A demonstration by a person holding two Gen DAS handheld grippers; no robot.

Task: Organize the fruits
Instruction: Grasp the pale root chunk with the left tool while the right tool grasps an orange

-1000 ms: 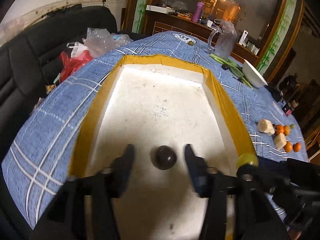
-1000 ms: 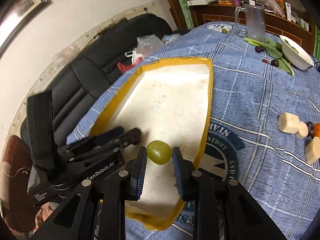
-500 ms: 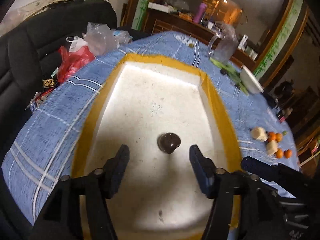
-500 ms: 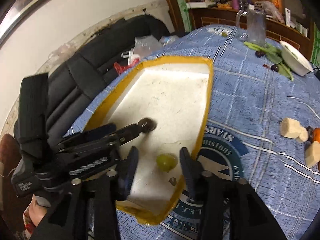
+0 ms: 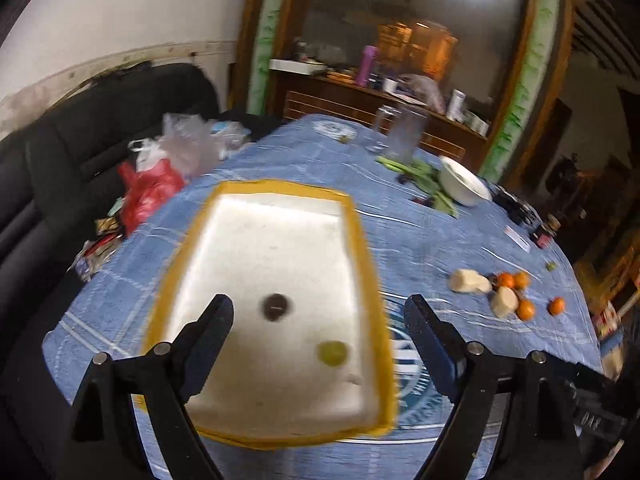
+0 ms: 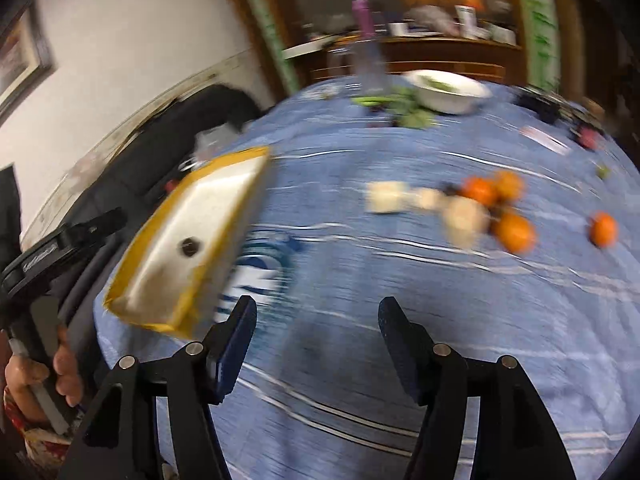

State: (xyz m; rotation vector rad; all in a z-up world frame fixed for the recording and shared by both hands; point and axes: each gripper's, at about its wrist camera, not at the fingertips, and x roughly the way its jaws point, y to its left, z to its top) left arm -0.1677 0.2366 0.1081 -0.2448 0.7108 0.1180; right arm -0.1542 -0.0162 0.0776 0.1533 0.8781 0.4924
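Note:
A white foam tray with a yellow rim (image 5: 360, 240) lies on the blue cloth; it also shows in the right wrist view (image 6: 224, 164). In it lie a dark round fruit (image 5: 275, 306) (image 6: 191, 246) and a green grape (image 5: 332, 353). My left gripper (image 5: 318, 320) is open and empty, held above the tray's near end. My right gripper (image 6: 316, 322) is open and empty over bare cloth right of the tray. Small oranges (image 5: 514, 281) (image 6: 514, 232) and pale fruit chunks (image 5: 470, 282) (image 6: 464, 218) lie loose to the right.
A white bowl (image 5: 462, 184) (image 6: 448, 90) with green vegetables (image 5: 420, 172), a glass jug (image 5: 404, 134) and small dark items stand at the far side. Plastic bags (image 5: 152, 184) lie on the black sofa (image 5: 48, 168) to the left. A lone green grape (image 5: 551, 266) lies far right.
My right gripper opened, dropped the green grape in the tray, and swung right over the cloth. My left gripper opened wider and pulled back and up from the dark fruit.

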